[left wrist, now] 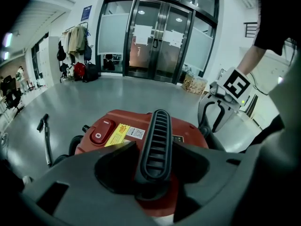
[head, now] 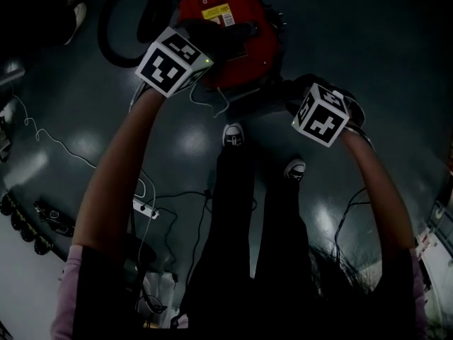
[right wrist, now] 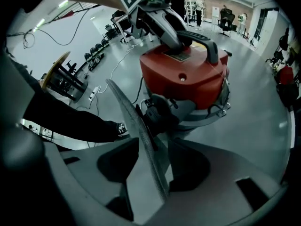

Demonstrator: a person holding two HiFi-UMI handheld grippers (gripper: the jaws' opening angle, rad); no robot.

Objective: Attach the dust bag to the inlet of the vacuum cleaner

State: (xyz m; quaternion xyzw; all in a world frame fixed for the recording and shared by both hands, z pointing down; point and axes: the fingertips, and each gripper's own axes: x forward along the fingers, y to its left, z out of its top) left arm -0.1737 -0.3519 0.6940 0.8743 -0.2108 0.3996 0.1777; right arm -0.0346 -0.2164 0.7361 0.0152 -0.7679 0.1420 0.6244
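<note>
A red vacuum cleaner (head: pixel 226 48) stands on the grey floor in front of the person's feet. My left gripper (left wrist: pixel 153 182) is shut on its black ribbed carry handle (left wrist: pixel 157 140), seen from the side in the right gripper view, left gripper (right wrist: pixel 174 36). My right gripper (right wrist: pixel 157 173) is low at the vacuum's side, its jaws apart. A thin grey edge of the dust bag (right wrist: pixel 136 126) stands between them, with gaps on both sides. The bag's far end meets the dark inlet (right wrist: pixel 160 114) below the red lid. In the head view the right gripper (head: pixel 294 98) is beside the vacuum's near right.
A black hose (head: pixel 120 27) coils left of the vacuum, with a wand (left wrist: pixel 46 140) on the floor. White cables and a power strip (head: pixel 145 207) lie at left. The person's shoes (head: pixel 232 134) are close to the vacuum. Glass doors (left wrist: pixel 160 36) are far behind.
</note>
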